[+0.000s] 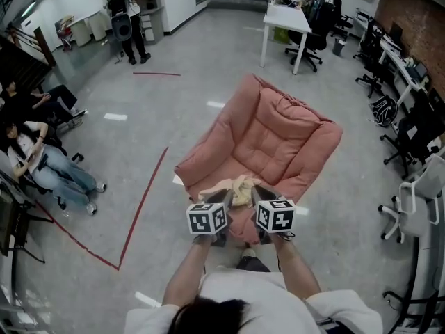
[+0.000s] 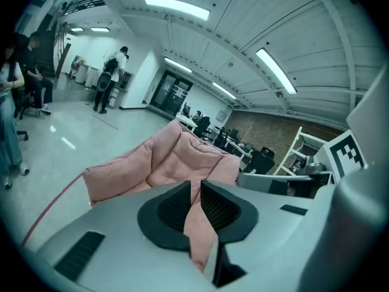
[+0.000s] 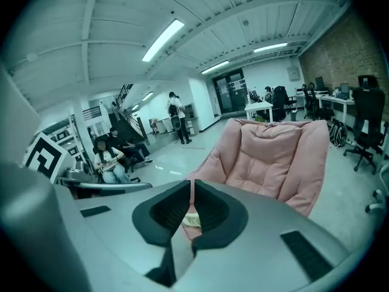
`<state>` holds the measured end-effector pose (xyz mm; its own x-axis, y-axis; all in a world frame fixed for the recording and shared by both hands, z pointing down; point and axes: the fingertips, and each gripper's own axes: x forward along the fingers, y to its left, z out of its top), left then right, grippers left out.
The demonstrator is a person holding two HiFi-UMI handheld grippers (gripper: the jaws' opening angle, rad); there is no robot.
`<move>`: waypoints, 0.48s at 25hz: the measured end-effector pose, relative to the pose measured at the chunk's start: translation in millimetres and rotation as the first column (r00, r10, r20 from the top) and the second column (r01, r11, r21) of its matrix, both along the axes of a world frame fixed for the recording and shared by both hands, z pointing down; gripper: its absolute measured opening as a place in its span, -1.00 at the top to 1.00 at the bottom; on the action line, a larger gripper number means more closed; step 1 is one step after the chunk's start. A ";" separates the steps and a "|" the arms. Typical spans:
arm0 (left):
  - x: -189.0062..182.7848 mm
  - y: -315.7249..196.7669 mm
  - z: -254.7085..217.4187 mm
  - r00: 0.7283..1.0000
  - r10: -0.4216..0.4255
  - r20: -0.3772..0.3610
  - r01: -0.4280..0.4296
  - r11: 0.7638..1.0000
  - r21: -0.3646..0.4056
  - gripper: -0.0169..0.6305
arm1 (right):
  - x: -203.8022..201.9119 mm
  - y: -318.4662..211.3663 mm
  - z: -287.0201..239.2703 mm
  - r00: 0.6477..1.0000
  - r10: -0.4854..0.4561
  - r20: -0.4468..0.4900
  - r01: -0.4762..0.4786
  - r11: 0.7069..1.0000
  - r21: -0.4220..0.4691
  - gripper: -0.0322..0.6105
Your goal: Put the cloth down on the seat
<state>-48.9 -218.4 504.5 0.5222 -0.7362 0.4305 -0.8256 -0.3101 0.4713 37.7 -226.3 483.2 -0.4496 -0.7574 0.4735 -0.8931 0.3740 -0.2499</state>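
A pink padded chair [image 1: 278,141] stands on the grey floor ahead of me. A small cream and pink cloth [image 1: 241,188] hangs at the front edge of its seat, stretched between my two grippers. My left gripper [image 1: 221,196] is shut on the cloth's left end, and pink fabric [image 2: 197,236] shows pinched between its jaws. My right gripper [image 1: 259,192] is shut on the right end, with a cream fold [image 3: 189,219] caught between its jaws. Both grippers are raised and point slightly down towards the chair [image 2: 176,157] [image 3: 273,157].
Red tape [image 1: 146,200] marks the floor left of the chair. People sit at the far left [image 1: 42,158], and one stands at the back [image 1: 125,12]. A white desk [image 1: 285,16] is behind the chair. Office chairs [image 1: 410,131] line the right side.
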 end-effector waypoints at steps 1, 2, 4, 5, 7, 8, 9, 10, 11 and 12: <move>1.4 4.3 -3.5 1.000 0.011 0.005 -0.011 1.000 0.006 0.74 | 1.1 5.3 -2.0 1.000 0.011 -0.006 -0.011 1.000 0.004 0.77; 3.6 7.9 -6.8 1.000 0.023 0.009 -0.023 1.000 0.012 0.77 | 2.2 10.1 -4.0 1.000 0.021 -0.012 -0.021 1.000 0.011 0.79; 8.2 12.8 -12.4 0.999 0.039 0.012 -0.040 0.999 0.030 0.79 | 2.0 18.0 -6.9 0.999 0.032 -0.022 -0.031 0.999 0.029 0.79; 10.9 14.3 -14.8 0.999 0.047 0.013 -0.047 0.998 0.040 0.80 | 1.1 20.9 -7.9 0.999 0.034 -0.027 -0.033 0.999 0.038 0.80; 19.1 16.1 -18.9 0.998 0.064 0.027 -0.066 0.996 0.062 0.81 | 0.1 24.4 -10.1 0.998 0.037 -0.041 -0.034 0.998 0.057 0.80; 24.1 16.9 -20.5 0.997 0.074 0.035 -0.076 0.995 0.072 0.81 | 0.2 25.3 -11.4 0.998 0.037 -0.050 -0.034 0.997 0.067 0.81; 28.5 17.9 -21.5 0.996 0.082 0.042 -0.085 0.993 0.079 0.81 | 0.3 26.2 -12.6 0.998 0.038 -0.059 -0.033 0.997 0.076 0.81; 32.1 18.9 -21.6 0.995 0.088 0.045 -0.092 0.992 0.084 0.81 | 0.2 27.0 -13.4 0.997 0.038 -0.067 -0.033 0.996 0.083 0.81; 34.7 19.7 -20.9 0.995 0.091 0.047 -0.095 0.992 0.085 0.81 | 0.2 27.8 -13.8 0.996 0.038 -0.076 -0.031 0.996 0.088 0.81; 36.6 20.0 -19.9 0.995 0.092 0.047 -0.096 0.992 0.083 0.81 | 0.6 28.2 -14.2 0.996 0.037 -0.083 -0.030 0.995 0.092 0.81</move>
